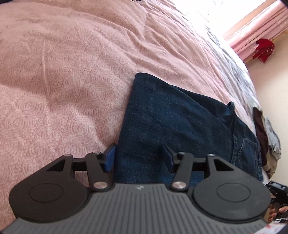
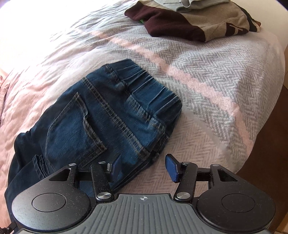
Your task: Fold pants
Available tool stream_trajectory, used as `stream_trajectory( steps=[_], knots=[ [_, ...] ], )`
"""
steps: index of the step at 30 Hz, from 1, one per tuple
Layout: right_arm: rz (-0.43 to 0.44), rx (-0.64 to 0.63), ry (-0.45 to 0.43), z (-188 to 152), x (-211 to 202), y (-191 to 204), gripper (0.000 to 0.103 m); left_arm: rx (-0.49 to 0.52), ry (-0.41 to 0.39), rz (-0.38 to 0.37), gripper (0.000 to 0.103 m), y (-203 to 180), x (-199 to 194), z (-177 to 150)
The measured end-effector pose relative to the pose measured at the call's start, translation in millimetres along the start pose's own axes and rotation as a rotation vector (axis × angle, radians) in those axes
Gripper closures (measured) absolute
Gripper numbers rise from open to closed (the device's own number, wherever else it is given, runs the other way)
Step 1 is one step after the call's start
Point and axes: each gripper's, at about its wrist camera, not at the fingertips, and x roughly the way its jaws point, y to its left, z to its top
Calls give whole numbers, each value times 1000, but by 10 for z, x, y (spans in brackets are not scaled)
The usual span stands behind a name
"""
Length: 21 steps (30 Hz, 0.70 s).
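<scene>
On the bed (image 2: 216, 86), both open-jawed grippers, left gripper (image 1: 138, 156) and right gripper (image 2: 144, 168), are hovering over the half-folded jeans (image 2: 100, 115), framing opposite ends for folding.

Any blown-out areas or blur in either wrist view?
Left wrist: window light clips the top right, jeans sharp, fisheye bends the bed. Right wrist: top-left blanket washed out, waistband slightly soft, clothes pile well exposed.

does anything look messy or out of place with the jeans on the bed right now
Mostly tidy. The jeans lie folded on the bed cover, but one dark flap sticks up, and loose clothes sit piled behind.
</scene>
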Motion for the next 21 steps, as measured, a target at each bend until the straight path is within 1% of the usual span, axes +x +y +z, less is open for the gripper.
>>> stream_trajectory(
  steps=[2, 5, 7, 8, 9, 10, 13, 14, 16, 20, 21],
  knots=[
    [-10, -20, -9, -15, -5, 29, 53, -3, 6, -30, 54, 37, -4, 17],
    [-33, -33, -21, -6, -6, 33, 53, 13, 20, -52, 53, 39, -2, 34],
    [-40, -24, -27, 15, -17, 7, 53, 20, 27, -59, 55, 53, -24, 32],
    [-41, -18, -31, 24, -25, -9, 53, 15, 32, -68, 58, 82, -40, 19],
    [-40, -14, -33, 38, -32, -25, 53, 6, 37, -77, 64, 119, -51, 3],
    [-39, -15, -34, 48, -34, -36, 53, -9, 42, -84, 66, 163, -65, -18],
    [-37, -24, -35, 55, -30, -73, 53, -76, 48, -134, 66, 281, -59, -83],
    [-32, -25, -34, 52, -24, -91, 53, -108, 38, -145, 66, 307, -55, -101],
    [-20, -20, -31, 49, -3, -130, 53, -223, -2, -171, 66, 373, -61, -177],
    [13, -27, -19, 62, 34, -193, 53, -494, -130, -228, 66, 542, -126, -446],
    [24, -38, -14, 77, 40, -208, 53, -542, -160, -233, 66, 552, -137, -508]
  ],
)
